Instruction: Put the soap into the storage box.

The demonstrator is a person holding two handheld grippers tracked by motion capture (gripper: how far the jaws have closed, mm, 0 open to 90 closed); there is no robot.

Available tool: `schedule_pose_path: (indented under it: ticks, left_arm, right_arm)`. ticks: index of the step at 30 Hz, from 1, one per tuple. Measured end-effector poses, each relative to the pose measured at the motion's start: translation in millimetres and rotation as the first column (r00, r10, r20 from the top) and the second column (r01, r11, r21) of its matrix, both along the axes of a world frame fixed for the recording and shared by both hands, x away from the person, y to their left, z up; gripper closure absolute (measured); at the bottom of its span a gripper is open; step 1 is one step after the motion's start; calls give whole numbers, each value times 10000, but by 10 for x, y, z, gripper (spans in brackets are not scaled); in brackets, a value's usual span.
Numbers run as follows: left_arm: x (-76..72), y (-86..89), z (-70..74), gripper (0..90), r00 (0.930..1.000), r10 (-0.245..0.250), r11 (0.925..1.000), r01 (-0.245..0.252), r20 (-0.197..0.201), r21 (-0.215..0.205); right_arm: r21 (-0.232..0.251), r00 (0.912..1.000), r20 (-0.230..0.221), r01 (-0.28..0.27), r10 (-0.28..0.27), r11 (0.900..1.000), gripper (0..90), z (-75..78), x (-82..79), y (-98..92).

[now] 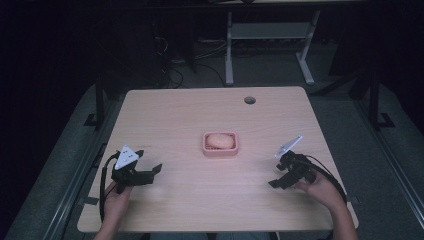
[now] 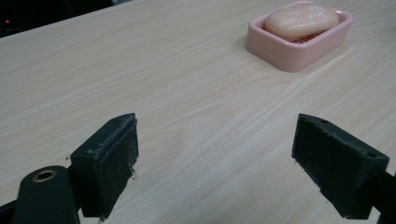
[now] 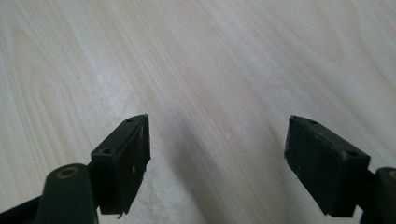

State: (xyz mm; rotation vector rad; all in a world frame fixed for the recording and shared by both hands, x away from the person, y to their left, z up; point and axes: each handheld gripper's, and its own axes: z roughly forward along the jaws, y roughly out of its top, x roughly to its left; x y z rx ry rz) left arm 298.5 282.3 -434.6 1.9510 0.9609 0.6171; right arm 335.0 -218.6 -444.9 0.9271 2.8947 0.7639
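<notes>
While both hands rest at the near edge of the table [image 1: 210,205], each holds a gripper low over the wood. Left gripper [image 1: 150,172] sits at the near left, jaws spread wide, nothing between them; its grey plate [image 1: 126,156] faces up. From the left gripper view the gap frames bare table [image 2: 187,116], and the dish [image 2: 299,51] lies ahead and to the right, well apart. Right gripper [image 1: 277,179] sits at the near right, jaws likewise wide apart and empty; the right gripper view shows bare wood grain [image 3: 210,70] between the pads. Pink dish [image 1: 220,150] stands near the table's middle, between the two grippers and a little farther back. A pale soap [image 1: 220,140] lies inside it, seen again in the left gripper view [image 2: 301,21]. A round hole [image 1: 249,100] marks the far edge of the table. Floor beyond is dark, with white desk legs [image 1: 229,50].
</notes>
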Motion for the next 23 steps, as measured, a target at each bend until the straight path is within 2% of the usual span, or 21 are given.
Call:
schedule_pose_path:
  ticks: [12,17,21,23]
  left_arm:
    - [0,-20,-6,143,10000,-56,10000,56,-13,21]
    - [-3,-25,-2,143,10000,-91,9999,91,7,44]
    - [-4,-32,0,143,9999,-116,9999,116,31,53]
    - [-5,-35,-1,143,9999,-111,9999,111,52,49]
  right_arm:
    - [206,9988,460,136,-145,9997,218,-23,-189,-53]
    - [551,9964,791,250,-293,9982,219,-46,-350,-22]
    - [410,9945,982,330,-369,9986,219,-40,-477,-30]
    - [631,9940,957,478,-538,9969,219,-35,-512,-52]
